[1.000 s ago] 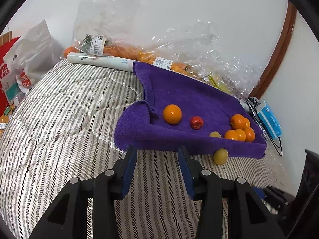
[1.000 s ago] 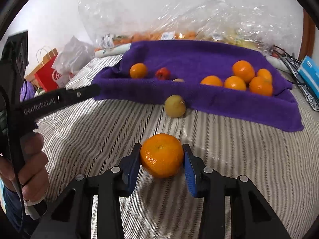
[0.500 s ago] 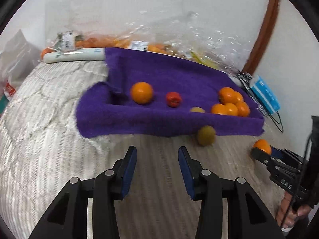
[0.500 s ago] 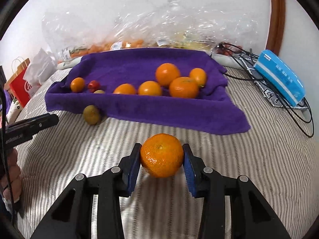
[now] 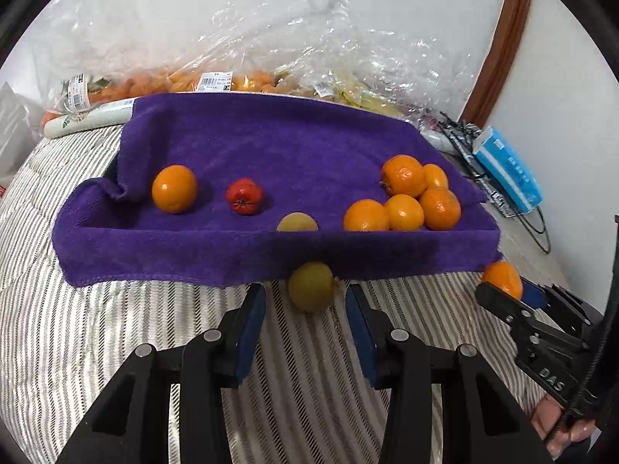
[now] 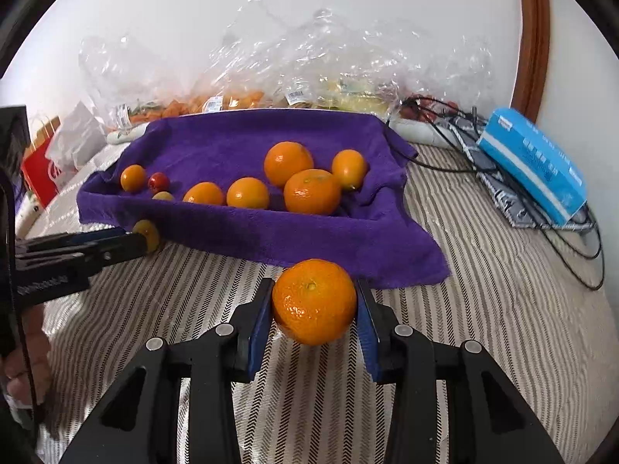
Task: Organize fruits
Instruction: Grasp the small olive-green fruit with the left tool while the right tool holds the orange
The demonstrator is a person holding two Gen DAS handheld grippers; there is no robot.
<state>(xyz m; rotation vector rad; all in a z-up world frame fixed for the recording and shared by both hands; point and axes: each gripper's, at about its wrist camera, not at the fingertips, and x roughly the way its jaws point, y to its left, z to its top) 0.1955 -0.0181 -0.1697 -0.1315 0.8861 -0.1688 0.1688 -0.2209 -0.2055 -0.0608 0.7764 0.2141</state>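
Both grippers have swung rightward along the towel's front edge over the last second, so the pile of oranges now sits near the right one and the loose yellow-green fruit sits just ahead of the left one.

The right gripper (image 6: 314,303) is clamped on a large orange (image 6: 314,301), its blue pads pressing the fruit's two sides and carrying it clear of the striped bedcover (image 6: 483,309). It points toward the near right corner of the purple towel (image 6: 271,239), whose raised edges form a shallow tray that keeps round fruit from rolling off; five oranges (image 6: 312,191) are already clustered there, which suggests this one is meant to join them.

The left gripper (image 5: 305,309) holds nothing. Its jaws stand apart, with the yellow-green fruit (image 5: 312,286) just beyond the tips, lying on the bedcover against the towel's front fold. That looks like the next pickup.

Farther left on the towel lie a lone orange (image 5: 174,188), a small red fruit (image 5: 244,202) and a second yellowish fruit (image 5: 297,222). Crumpled plastic bags (image 5: 309,58) of produce line the wall behind.
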